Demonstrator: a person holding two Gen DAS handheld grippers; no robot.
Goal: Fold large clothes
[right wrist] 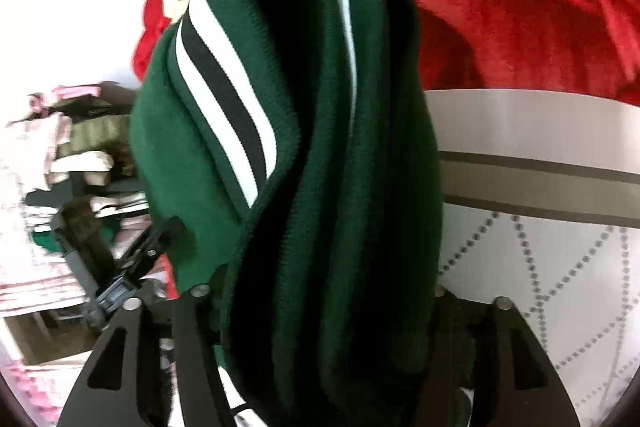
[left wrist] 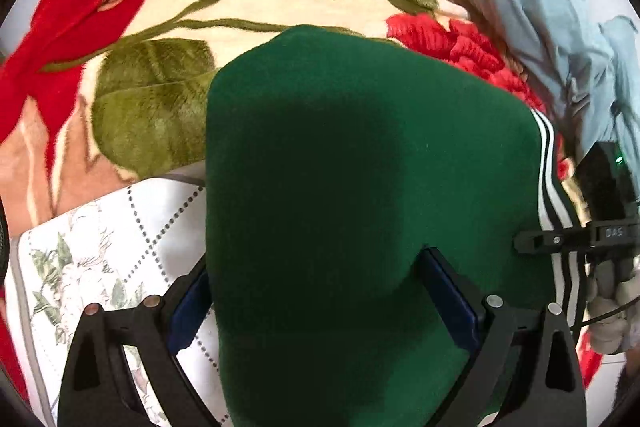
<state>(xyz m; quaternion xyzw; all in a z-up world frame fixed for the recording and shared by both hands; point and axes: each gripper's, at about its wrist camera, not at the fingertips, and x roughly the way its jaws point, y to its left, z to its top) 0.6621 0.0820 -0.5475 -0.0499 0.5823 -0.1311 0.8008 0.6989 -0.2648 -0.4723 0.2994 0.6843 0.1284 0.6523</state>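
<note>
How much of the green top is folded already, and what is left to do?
Done: the green top already looks doubled over, with several layers stacked together in the right wrist view. In hand: the left gripper and right gripper each have its cloth between their fingers. Left: probably laying it flat on the quilted sheet beside the rose blanket. The pale blue garment lies crumpled, not folded.

Bright even light, blown-out whites, fisheye-warped edges, blurred right-wrist background.

- Your left gripper point(left wrist: 316, 291) has its jaws closed onto the green garment point(left wrist: 360, 167).
- The garment drapes over the rose blanket point(left wrist: 168, 27) and the quilted bed's point(left wrist: 100, 247) edge.
</note>
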